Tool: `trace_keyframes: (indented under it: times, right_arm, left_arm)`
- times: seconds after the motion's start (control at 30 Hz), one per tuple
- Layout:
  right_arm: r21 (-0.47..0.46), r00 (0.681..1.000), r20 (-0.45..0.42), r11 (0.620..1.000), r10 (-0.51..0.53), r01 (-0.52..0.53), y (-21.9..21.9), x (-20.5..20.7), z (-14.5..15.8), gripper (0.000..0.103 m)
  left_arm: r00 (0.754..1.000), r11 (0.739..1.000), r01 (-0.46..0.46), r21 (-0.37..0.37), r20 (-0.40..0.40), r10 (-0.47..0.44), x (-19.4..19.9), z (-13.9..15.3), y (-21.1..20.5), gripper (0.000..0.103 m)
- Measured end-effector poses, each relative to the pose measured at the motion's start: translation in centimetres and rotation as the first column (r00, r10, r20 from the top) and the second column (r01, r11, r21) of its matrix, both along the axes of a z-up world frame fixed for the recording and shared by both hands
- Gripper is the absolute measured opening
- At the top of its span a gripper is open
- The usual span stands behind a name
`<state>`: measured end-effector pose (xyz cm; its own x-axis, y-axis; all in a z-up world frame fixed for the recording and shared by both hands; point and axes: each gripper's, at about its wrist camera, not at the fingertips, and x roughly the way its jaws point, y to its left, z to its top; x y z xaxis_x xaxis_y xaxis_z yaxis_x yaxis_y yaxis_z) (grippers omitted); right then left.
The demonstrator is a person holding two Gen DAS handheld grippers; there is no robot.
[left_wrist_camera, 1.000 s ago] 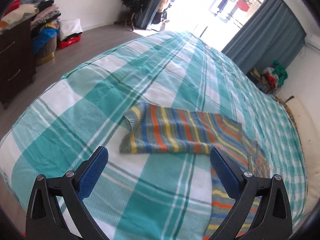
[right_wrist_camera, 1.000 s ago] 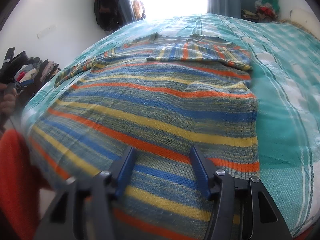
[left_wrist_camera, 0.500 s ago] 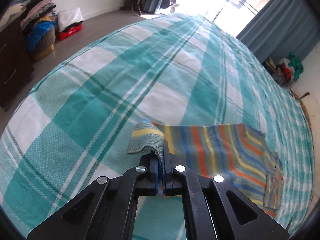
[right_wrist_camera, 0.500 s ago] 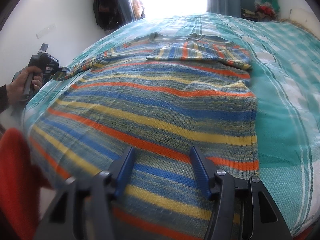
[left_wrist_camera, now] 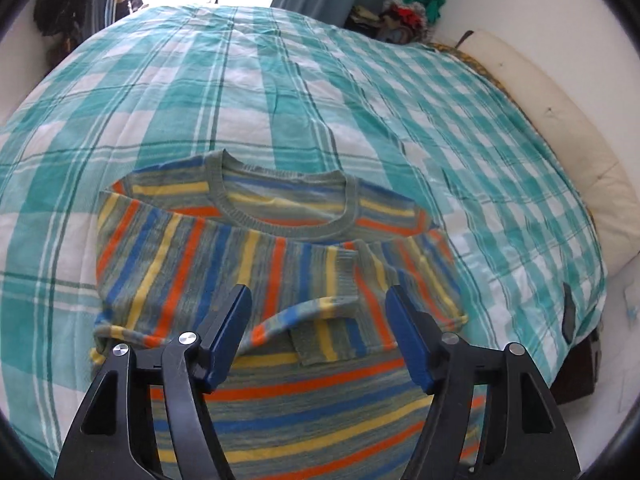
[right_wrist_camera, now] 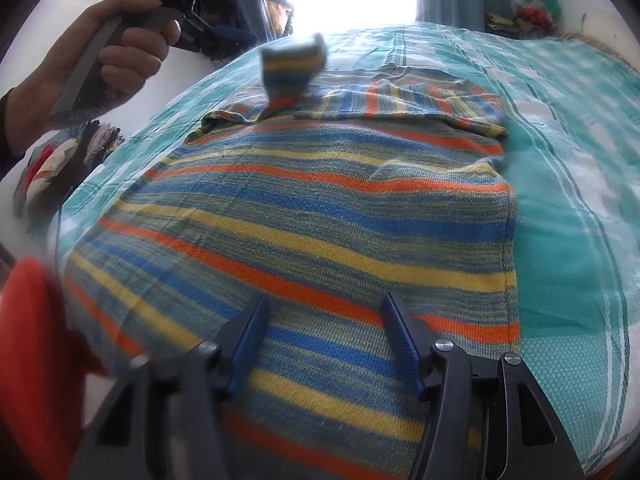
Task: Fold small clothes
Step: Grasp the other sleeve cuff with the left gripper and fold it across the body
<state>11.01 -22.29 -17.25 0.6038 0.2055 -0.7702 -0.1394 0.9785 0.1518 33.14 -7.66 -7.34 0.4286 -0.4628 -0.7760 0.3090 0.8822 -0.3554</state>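
While knit striped sweater (left_wrist_camera: pixel 280 272) lies flat, left tool (left_wrist_camera: pixel 318 320) just spread, empty; right tool (right_wrist_camera: pixel 322 340) spread.

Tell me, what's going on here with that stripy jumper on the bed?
A person is folding a striped jumper on a checked bedspread, using tongs in each hand. The left tongs have just been opening, with nothing pinched between them; the sleeve now lies across the jumper's chest. The right tongs hang open over the hem, gripping nothing.

My left gripper (left_wrist_camera: pixel 318 320) has black arms, blue ribbed pads, silver screws; my right gripper (right_wrist_camera: pixel 322 330) matches; dark cuff (right_wrist_camera: pixel 6 120).
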Motion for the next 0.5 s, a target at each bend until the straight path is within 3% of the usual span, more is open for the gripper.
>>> trace_keyframes:
  times: [0.07, 0.13, 0.27, 0.33, 0.5]
  right_arm:
    - [0.004, 1.000, 0.001, 1.000, 0.002, -0.002, -0.1, -0.1, 0.0, 0.059]
    - [0.012, 1.000, 0.002, 1.000, 0.007, -0.007, -0.2, -0.3, 0.0, 0.059]
    - [0.018, 1.000, 0.000, 1.000, 0.016, -0.016, -0.3, -0.2, 0.0, 0.060]
    - [0.015, 1.000, 0.001, 1.000, 0.016, -0.016, -0.2, -0.2, 0.0, 0.060]
    - [0.002, 1.000, 0.004, 1.000, 0.012, -0.012, -0.1, -0.1, -0.1, 0.060]
  left_arm:
    - [0.998, 0.998, -0.061, -0.013, -0.005, 0.060, -1.0, -0.9, 2.2, 0.071]
    - [0.983, 0.983, -0.182, 0.013, -0.011, 0.182, -0.7, -1.5, 5.7, 0.070]
    - [0.918, 0.922, -0.388, 0.014, -0.084, 0.388, 1.0, -3.1, 12.8, 0.067]
    - [0.903, 0.911, -0.413, 0.007, -0.125, 0.410, 1.5, -4.0, 14.7, 0.067]
    - [0.932, 0.954, -0.299, 0.016, -0.210, 0.295, 3.0, -7.2, 13.1, 0.066]
